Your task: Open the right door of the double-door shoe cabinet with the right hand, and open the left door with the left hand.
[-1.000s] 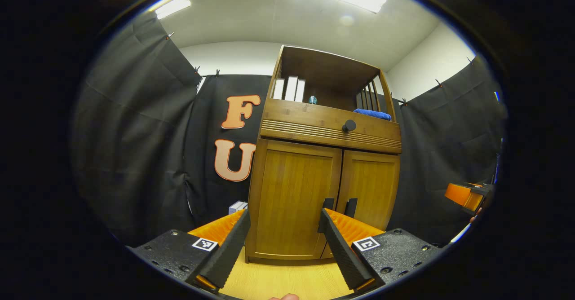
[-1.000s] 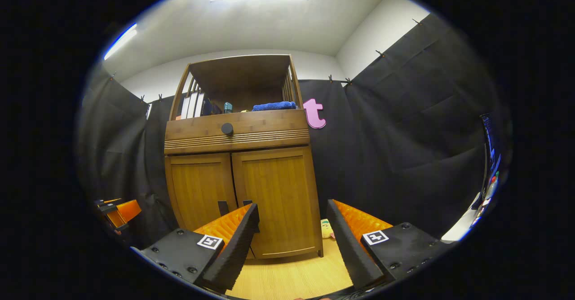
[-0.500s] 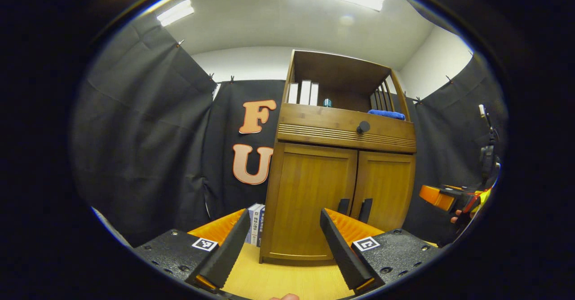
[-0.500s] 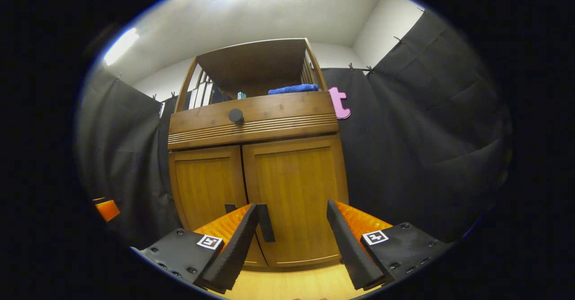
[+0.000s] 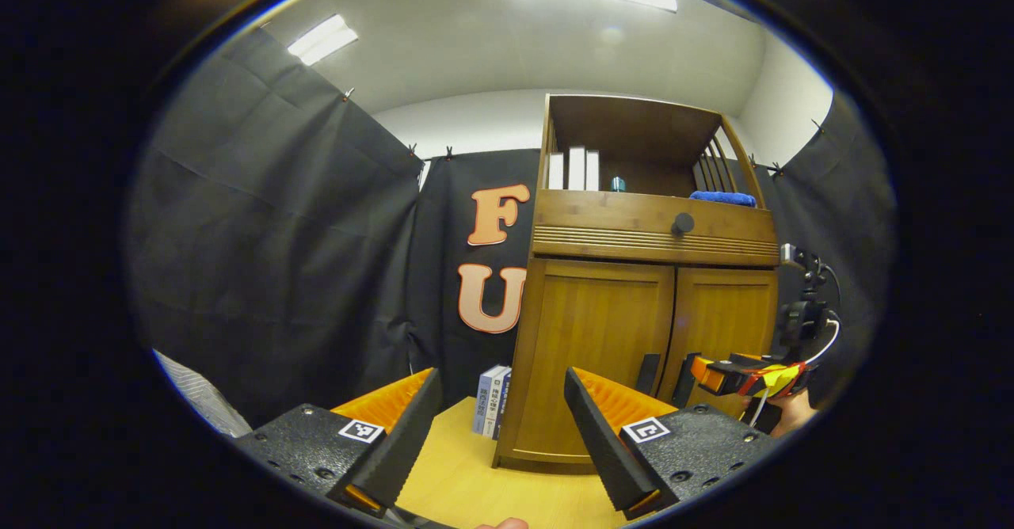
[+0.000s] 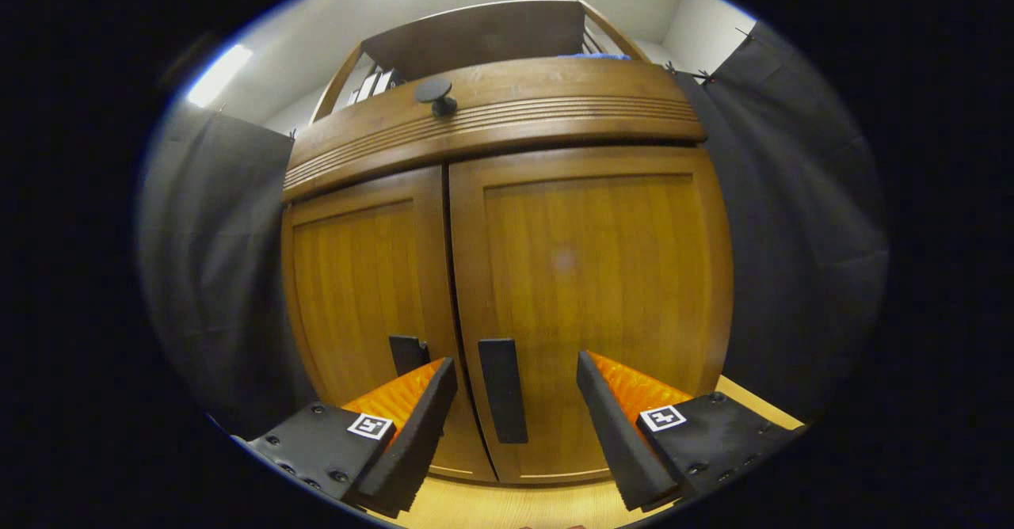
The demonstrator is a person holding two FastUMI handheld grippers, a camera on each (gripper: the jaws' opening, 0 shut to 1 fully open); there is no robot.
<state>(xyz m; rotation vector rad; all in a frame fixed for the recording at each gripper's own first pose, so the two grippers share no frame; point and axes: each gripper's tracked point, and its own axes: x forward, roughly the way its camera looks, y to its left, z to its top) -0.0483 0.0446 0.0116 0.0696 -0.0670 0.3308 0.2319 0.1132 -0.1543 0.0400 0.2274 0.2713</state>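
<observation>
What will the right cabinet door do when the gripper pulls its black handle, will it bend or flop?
Probably not. The right door looks like a stiff framed wooden panel, so it should swing as one piece. Its black handle is a flat upright bar standing between the open right gripper fingers, likely easy to pinch. The smooth bar might slip slightly.

Left door's handle (image 6: 408, 352) sits half-hidden behind the right tool's (image 6: 515, 406) finger. Over in the left gripper view, the books (image 5: 491, 400) tuck partly behind the cabinet (image 5: 634, 339), titles unreadable.
</observation>
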